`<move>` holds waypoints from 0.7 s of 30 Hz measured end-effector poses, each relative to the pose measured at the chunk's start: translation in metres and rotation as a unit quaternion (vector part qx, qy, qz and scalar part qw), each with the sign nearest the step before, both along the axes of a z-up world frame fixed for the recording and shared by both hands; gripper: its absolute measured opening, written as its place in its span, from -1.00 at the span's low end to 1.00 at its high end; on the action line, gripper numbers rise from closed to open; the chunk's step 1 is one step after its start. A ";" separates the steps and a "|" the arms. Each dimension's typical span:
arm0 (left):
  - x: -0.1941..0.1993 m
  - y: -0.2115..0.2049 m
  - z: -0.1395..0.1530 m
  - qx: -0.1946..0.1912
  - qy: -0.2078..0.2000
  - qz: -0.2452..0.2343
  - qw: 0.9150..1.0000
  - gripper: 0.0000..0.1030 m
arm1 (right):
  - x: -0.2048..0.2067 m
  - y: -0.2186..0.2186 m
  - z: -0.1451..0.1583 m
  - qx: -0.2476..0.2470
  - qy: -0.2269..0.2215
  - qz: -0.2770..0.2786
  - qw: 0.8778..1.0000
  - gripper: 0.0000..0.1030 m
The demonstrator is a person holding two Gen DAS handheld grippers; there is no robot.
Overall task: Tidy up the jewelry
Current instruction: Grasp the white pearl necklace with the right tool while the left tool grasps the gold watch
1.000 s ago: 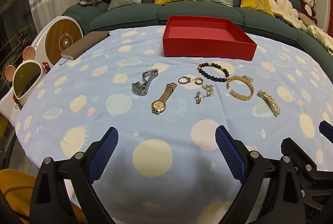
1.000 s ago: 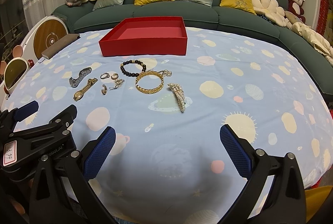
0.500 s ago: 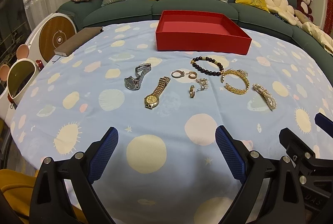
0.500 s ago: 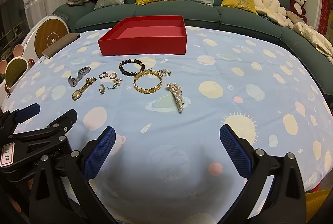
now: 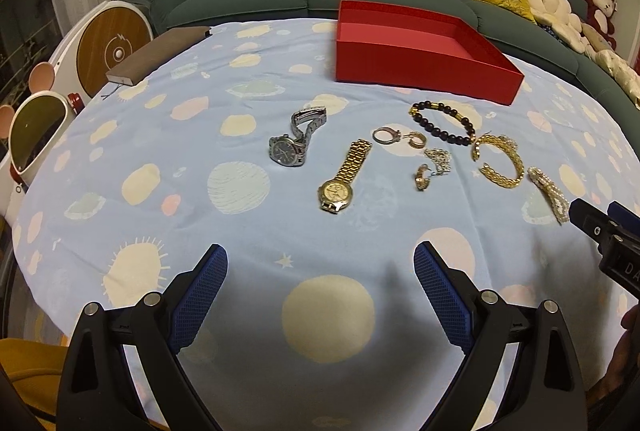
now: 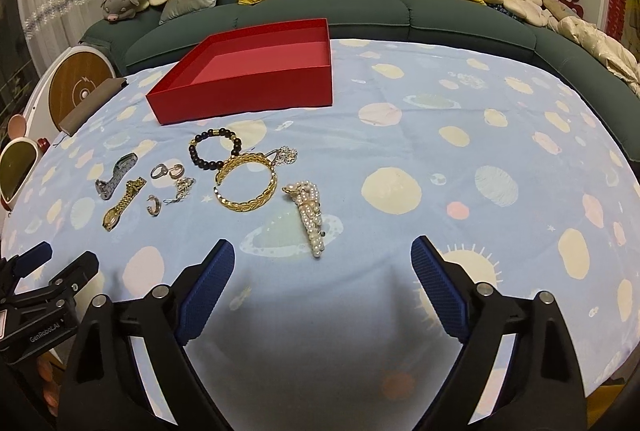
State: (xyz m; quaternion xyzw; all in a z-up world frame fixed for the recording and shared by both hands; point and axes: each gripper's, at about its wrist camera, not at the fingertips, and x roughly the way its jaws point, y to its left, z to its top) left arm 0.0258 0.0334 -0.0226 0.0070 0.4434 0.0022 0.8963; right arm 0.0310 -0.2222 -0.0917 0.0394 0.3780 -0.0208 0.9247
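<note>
Jewelry lies in a loose row on the blue patterned tablecloth in front of an empty red box [image 5: 420,51] [image 6: 256,79]: a silver watch [image 5: 294,143], a gold watch [image 5: 344,177], rings [image 5: 386,135], a dark bead bracelet [image 5: 442,123], a gold bangle [image 6: 248,187] and a pearl hair clip [image 6: 310,217]. My left gripper [image 5: 320,271] is open and empty, near side of the gold watch. My right gripper [image 6: 322,265] is open and empty, just short of the pearl clip.
A brown book [image 5: 156,55] lies at the table's far left edge. A green sofa [image 6: 360,7] with cushions curves behind the table. White round devices [image 5: 108,47] stand at the left. The tablecloth [image 6: 460,159] spreads to the right of the jewelry.
Both grippers have moved forward toward the jewelry, which now looks closer. The left view has swung right. Both stay open.
</note>
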 end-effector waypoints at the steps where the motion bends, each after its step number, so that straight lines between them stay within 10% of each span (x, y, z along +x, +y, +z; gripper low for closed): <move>1: 0.003 0.004 -0.001 -0.002 0.003 0.005 1.000 0.79 | 0.004 0.000 -0.002 -0.001 0.003 -0.001 1.000 0.63; 21: 0.026 0.022 -0.012 -0.025 0.009 0.001 1.000 0.79 | 0.047 0.018 -0.025 -0.009 0.027 0.022 0.999 -0.14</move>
